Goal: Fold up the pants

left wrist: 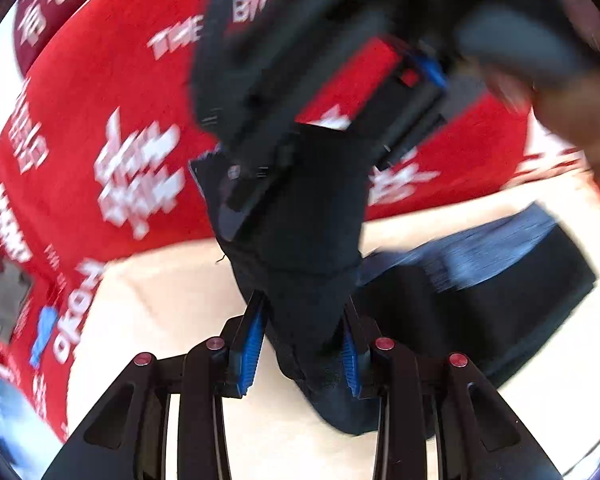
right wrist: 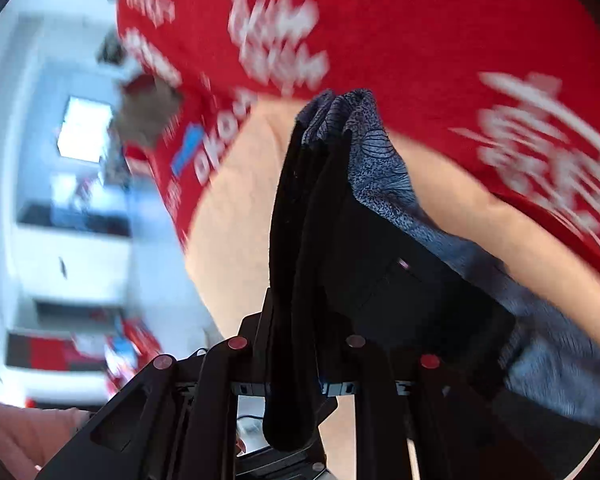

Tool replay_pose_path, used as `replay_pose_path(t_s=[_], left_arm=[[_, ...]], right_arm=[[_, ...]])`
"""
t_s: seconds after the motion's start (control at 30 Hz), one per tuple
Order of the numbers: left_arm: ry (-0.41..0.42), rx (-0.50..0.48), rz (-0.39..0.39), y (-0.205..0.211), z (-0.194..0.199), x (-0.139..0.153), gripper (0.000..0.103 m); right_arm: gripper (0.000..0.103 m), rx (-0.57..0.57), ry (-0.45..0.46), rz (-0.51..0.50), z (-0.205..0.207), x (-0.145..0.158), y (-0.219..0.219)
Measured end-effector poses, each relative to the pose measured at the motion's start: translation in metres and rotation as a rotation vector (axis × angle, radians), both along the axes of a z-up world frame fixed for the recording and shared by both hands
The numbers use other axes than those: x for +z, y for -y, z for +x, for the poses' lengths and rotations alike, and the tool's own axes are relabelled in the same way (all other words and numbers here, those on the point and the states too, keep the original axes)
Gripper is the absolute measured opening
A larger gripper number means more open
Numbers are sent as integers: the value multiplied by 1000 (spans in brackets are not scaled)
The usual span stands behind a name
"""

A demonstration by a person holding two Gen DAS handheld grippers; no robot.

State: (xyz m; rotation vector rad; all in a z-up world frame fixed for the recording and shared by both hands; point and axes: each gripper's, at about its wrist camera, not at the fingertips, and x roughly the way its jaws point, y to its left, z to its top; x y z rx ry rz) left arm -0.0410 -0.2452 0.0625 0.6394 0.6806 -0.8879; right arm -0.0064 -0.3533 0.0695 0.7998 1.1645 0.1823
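**Both grippers clamp dark pants above a pale table**

Seen from the left wrist camera, the left gripper (left wrist: 302, 340) grips a bunched fold of the dark pants (left wrist: 300, 216), its blue-padded fingers (left wrist: 252, 344) pressing the cloth from either side. The fabric rises from the jaws in a narrow column, and more of the garment trails off to the right, where a folded part with a blue-grey inner face lies on the pale table (left wrist: 160, 300). Above the held fold, the right gripper (left wrist: 260, 184) comes in from the upper right, blurred, its black finger laid against the same cloth; a person's hand (left wrist: 572, 112) shows behind it at the right edge. A red cloth with white lettering (left wrist: 100, 100) covers the surface beyond the table.

From the right wrist camera, the right gripper (right wrist: 312, 168) is clenched on a thick gather of the pants (right wrist: 400, 264), with black cloth hanging down between its fingers and a patterned blue-grey lining bunched at the tips. The rest of the garment drapes away to the lower right. The same red lettered cloth fills the top of that view, the pale table lies under the pants, and a blurred, bright room shows on the left. Both views are smeared by motion, so fine detail of the fabric cannot be made out.
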Motion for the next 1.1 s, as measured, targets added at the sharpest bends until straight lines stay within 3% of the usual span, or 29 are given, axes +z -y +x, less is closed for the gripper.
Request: replay_pose_path(t_s=[0.13,0.23,0.33,0.43,0.6,0.7,0.8,0.83,0.93,1.1], left_arm=[[-30,-132,-9,40,-54,19,35],[-48,-223,6,69,-98,17,35],[-59,-306,54,99,-142,-1,35],[-69,-360,120,123,-171,-33,35],[-58,-394,251,142,-203,-88,35],[-16,-398,270,140,-208,-99,36],[-25,-384,280,137,-203,-96,48],[-59,-381,279,136,-199,-93,50],[-125,-356,272,124,-183,-79,70],[-155,-273,244,90,-145,-51,70]], right_arm=[[18,-159,72,24,-85,18,45],[18,-257,95,35,-148,15,76],[19,-353,80,53,-205,-6,104],[19,-430,27,63,-250,-49,123],[21,-514,-44,131,-297,-115,148],[24,-541,-44,198,-304,-140,152],[24,-564,-28,227,-312,-143,156],[24,-560,-31,215,-312,-140,155],[24,-541,-72,136,-309,-130,152],[25,-470,-191,-147,-311,-100,138]])
